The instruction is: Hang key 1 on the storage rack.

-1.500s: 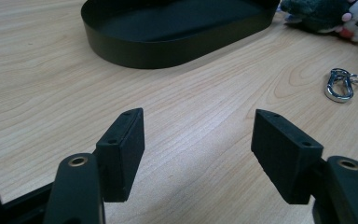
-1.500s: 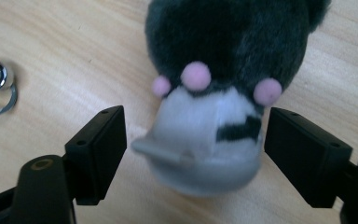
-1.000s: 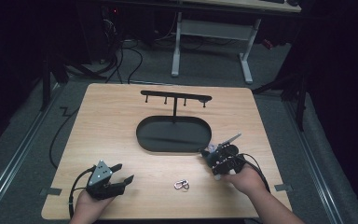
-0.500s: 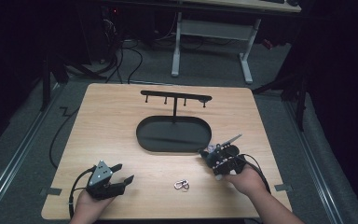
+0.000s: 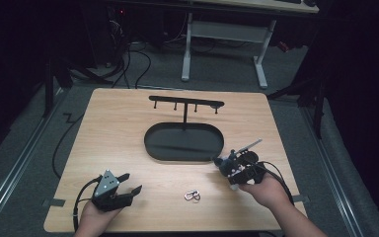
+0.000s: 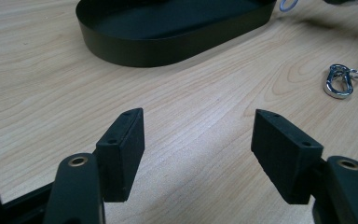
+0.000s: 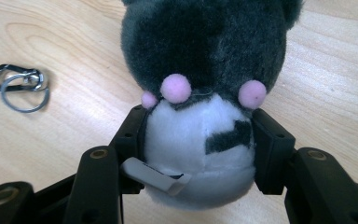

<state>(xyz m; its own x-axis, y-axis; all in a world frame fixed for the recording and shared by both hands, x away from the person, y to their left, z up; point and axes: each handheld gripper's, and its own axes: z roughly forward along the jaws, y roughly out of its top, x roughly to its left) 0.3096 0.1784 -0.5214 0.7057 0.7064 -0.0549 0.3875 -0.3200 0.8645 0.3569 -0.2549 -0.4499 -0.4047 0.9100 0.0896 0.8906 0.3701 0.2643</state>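
Observation:
A small plush toy (image 7: 205, 42), dark grey with a white belly and pink dots, sits between the jaws of my right gripper (image 7: 198, 135). The jaws have just been closing and both pads press its white belly. In the high view the right gripper (image 5: 231, 167) holds the plush toy (image 5: 223, 161) just right of the black oval tray (image 5: 150, 148). A silver carabiner with a key ring (image 5: 192, 196) lies on the table between the hands, and also appears as the carabiner (image 7: 21, 81) (image 6: 338, 81). My left gripper (image 5: 131, 182) (image 6: 198, 135) rests open at the front left, with nothing between its pads.
A black stand with several hooks (image 5: 185, 103) rises behind the tray, whose wall (image 6: 168, 44) shows in the left gripper view. The wooden table's edges (image 5: 177, 229) lie close to both hands. Cables trail off the left side, and a desk frame stands on the floor beyond.
The right hand has lifted slightly with the plush toy in its jaws. The left gripper and the carabiner have not moved.

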